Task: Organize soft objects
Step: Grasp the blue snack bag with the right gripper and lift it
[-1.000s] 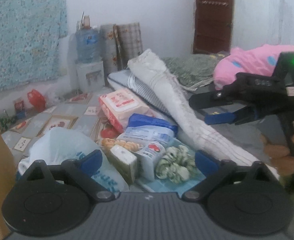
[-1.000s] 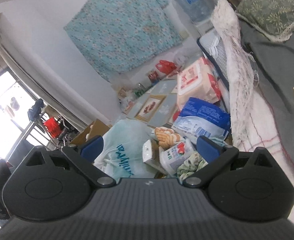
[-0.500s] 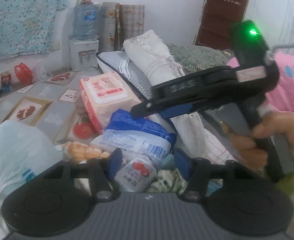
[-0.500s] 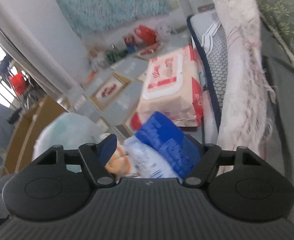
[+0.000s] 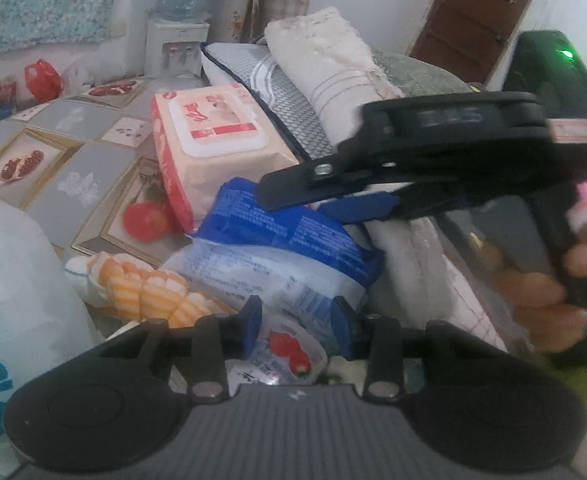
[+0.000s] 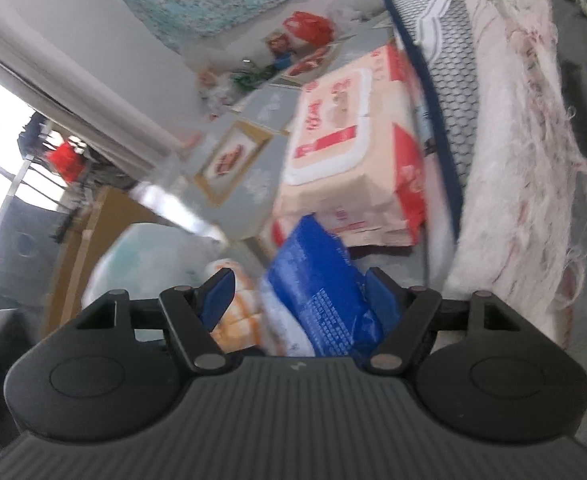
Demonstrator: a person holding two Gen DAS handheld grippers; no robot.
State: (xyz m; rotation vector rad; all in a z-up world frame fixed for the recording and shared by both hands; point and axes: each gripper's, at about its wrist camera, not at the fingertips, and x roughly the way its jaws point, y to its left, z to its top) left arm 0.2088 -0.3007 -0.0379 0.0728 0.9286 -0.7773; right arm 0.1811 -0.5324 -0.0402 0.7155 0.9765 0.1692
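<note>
A pile of soft goods lies on a patterned floor mat. A blue and white plastic pack (image 5: pixel 289 248) (image 6: pixel 317 292) lies in the middle. My left gripper (image 5: pixel 296 326) is partly closed around a small white pack with a strawberry picture (image 5: pixel 285 354). My right gripper (image 6: pixel 299 292) (image 5: pixel 293 196) is open, its fingers either side of the blue pack's top end. An orange striped soft item (image 5: pixel 149 292) lies left of the pack. A pink wet-wipes pack (image 5: pixel 213 136) (image 6: pixel 345 152) lies behind.
A rolled white towel (image 5: pixel 333 64) and a grey mesh pillow (image 5: pixel 277 96) lie on the right. A white plastic bag (image 5: pixel 17 304) is at the left. A water dispenser (image 5: pixel 177 32) and a brown door (image 5: pixel 473 16) stand at the back.
My left gripper has narrowed and moved forward onto the strawberry pack. My right gripper has come down over the blue pack, its fingers closer together.
</note>
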